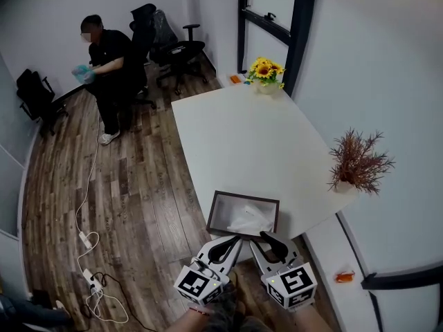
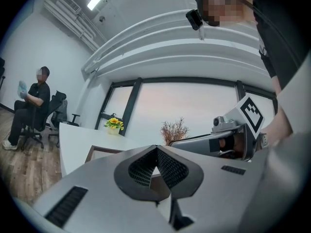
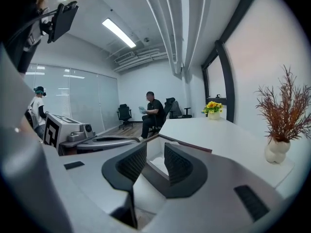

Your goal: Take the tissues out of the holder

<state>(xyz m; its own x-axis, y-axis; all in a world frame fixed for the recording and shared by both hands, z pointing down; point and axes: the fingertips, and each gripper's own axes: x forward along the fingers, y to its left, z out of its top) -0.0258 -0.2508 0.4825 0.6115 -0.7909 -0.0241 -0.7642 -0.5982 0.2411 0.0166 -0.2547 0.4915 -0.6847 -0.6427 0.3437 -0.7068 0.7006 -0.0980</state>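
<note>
- Head view: holder (image 1: 246, 196), a shallow dark-framed box, sits at the near edge of the white tabletop (image 1: 256, 137). It contains only a crumpled white heap of tissues (image 1: 250, 220), towards its right side.
- Tissues judged very light, soft and easily torn. Best taken by pinching the raised folds at the top of the heap and lifting straight up. The holder may slide or lift with them.
- Left gripper (image 2: 156, 154): jaw tips meet, nothing between them, short of the holder.
- Right gripper (image 3: 154, 152): jaws partly apart and empty, aimed into the holder, not touching the tissues.
</note>
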